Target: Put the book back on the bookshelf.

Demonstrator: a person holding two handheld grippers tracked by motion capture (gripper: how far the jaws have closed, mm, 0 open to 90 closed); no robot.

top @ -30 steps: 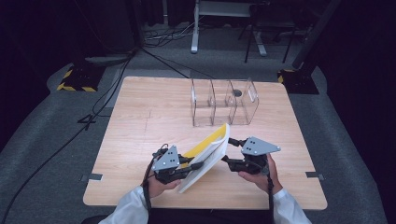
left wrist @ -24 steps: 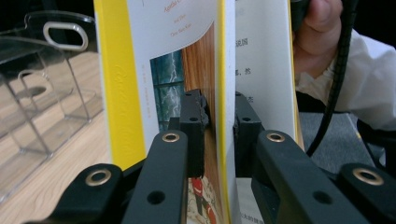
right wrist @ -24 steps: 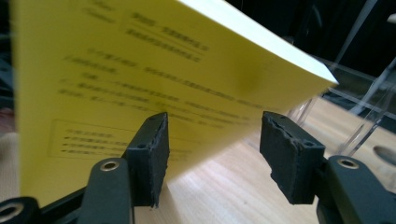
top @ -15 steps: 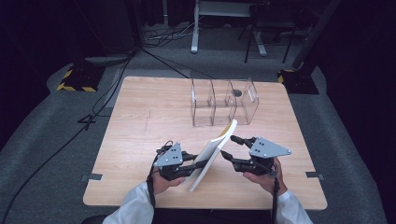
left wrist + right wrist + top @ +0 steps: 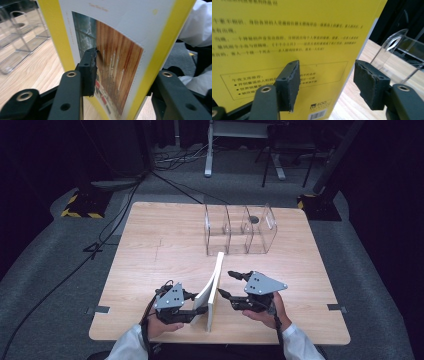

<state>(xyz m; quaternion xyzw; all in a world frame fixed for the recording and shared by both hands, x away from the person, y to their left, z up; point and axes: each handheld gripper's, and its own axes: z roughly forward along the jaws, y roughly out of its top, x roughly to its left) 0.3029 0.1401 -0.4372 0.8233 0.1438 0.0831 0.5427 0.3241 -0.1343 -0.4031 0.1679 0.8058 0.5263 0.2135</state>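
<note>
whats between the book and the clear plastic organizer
Nothing: in the high view, bare wooden table separates the upright book from the clear organizer beyond it.

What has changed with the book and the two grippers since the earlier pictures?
The book has been tipped up from a slant until it stands nearly upright on its edge on the table. The left gripper has just been opening, with the book between its jaws. The right gripper stays open beside it. The clear organizer has not moved.

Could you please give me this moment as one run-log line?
book: upright on edge on table | left gripper: jaws astride book, just been opening | right gripper: open beside back cover | organizer: beyond
</note>
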